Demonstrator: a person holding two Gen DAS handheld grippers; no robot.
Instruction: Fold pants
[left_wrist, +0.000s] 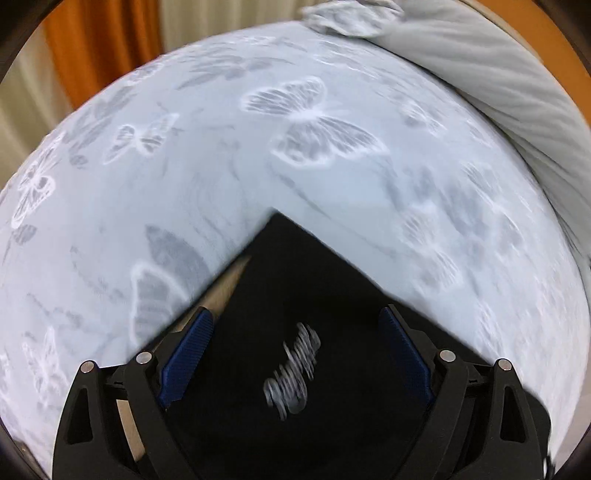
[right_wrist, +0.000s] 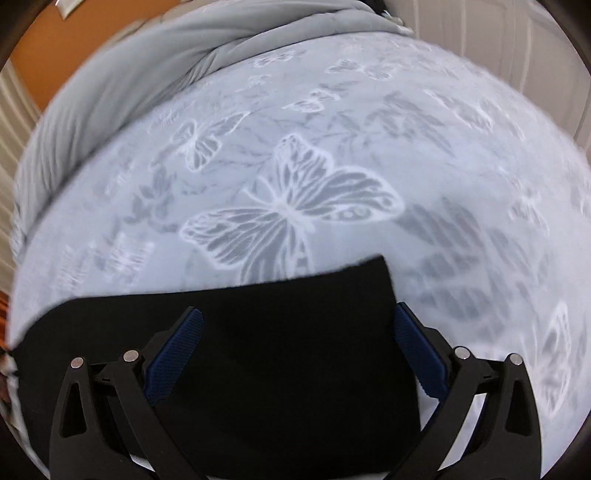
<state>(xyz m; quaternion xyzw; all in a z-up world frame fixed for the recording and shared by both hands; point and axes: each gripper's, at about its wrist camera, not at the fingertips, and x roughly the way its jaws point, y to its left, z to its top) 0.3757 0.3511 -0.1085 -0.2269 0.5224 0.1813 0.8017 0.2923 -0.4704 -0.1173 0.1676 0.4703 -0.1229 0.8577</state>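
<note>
The black pants (left_wrist: 295, 295) lie flat on a pale blue bedsheet (left_wrist: 258, 166) printed with white and grey butterflies. In the left wrist view one corner of the garment points to about 12 o'clock, its two edges running down toward 7 and 4 o'clock, and a blurred white script logo (left_wrist: 291, 369) sits on the cloth between the fingers; a light tan strip (left_wrist: 229, 284) shows along the edge at about 10 o'clock. In the right wrist view the pants (right_wrist: 277, 350) stretch as a wide band from 9 to 3 o'clock, the top edge nearly level, with a corner at about 1 o'clock; the long axis cannot be told with so little of them in view. A rumpled grey blanket (left_wrist: 498, 92) borders the sheet at 1 to 2 o'clock on the left, and at 10 to 12 o'clock on the right (right_wrist: 129, 81); an orange curtain (left_wrist: 96, 44) hangs beyond. Nothing lies on the pants. The left gripper (left_wrist: 295, 354) points steeply down over the garment, jaws spread wide, gripping nothing. The right gripper (right_wrist: 295, 350) is likewise tilted down, jaws released, blue pads (right_wrist: 173, 358) apart above the cloth.
</note>
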